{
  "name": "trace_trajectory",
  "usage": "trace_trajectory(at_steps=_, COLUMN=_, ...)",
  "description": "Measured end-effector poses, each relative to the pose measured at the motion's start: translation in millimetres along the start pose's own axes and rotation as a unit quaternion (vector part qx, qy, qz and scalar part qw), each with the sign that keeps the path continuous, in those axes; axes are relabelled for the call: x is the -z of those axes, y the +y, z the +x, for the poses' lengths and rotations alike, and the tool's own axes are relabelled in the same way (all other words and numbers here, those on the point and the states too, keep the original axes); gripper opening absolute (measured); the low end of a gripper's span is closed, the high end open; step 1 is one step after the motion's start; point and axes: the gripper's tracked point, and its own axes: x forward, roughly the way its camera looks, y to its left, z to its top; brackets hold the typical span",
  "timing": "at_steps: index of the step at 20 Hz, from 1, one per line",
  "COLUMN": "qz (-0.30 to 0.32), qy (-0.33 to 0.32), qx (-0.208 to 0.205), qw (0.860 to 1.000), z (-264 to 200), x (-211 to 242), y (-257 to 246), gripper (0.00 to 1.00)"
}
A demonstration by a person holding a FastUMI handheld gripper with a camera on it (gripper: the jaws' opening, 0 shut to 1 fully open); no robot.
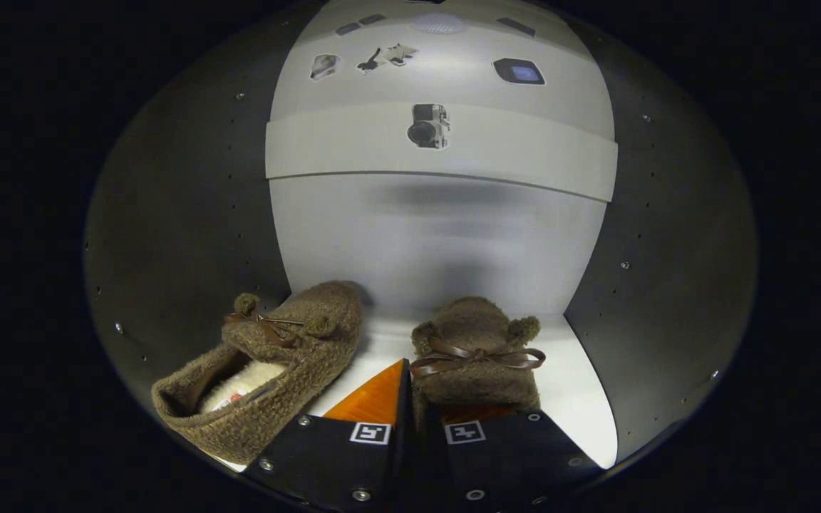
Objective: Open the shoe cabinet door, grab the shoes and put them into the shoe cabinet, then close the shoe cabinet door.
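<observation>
Two brown fuzzy slippers with ribbon bows sit inside the shoe cabinet on its white floor (581,399). The left shoe (275,370) lies at an angle, toe toward the back panel, its cream lining showing. The right shoe (478,356) sits just ahead of my fingers, toe near the back panel. My gripper (414,381) is nearly closed, with the right shoe's heel edge pinched in the narrow gap. One finger (375,402) shows beside the shoe; the other is mostly hidden under it.
Dark side walls (189,235) with small screws close in on both sides. The white back panel (439,242) stands just beyond the shoes, and a white band (524,160) with picture stickers crosses above it.
</observation>
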Motion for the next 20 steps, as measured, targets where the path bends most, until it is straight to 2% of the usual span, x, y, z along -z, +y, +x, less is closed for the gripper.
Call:
trace_trajectory(at_steps=1, qz=0.0, qy=0.001, qx=-0.004, qw=1.0, z=-2, x=0, y=4, gripper=0.17)
trace_trajectory(at_steps=5, qz=-0.031, qy=-0.002, qx=-0.004, qw=1.0, z=-28, x=3, y=17, gripper=0.51)
trace_trajectory(at_steps=10, qz=-0.033, qy=-0.026, qx=0.015, qw=0.999, z=-78, x=7, y=21, gripper=0.54)
trace_trajectory(at_steps=13, qz=-0.025, qy=-0.045, qx=0.011, qw=0.999, z=-120, x=8, y=30, gripper=0.64)
trace_trajectory(at_steps=15, qz=-0.022, qy=-0.058, qx=0.007, qw=0.998, z=-156, x=12, y=37, gripper=0.72)
trace_trajectory(at_steps=20, qz=0.007, qy=-0.084, qx=-0.011, qw=0.996, z=-260, x=35, y=56, gripper=0.79)
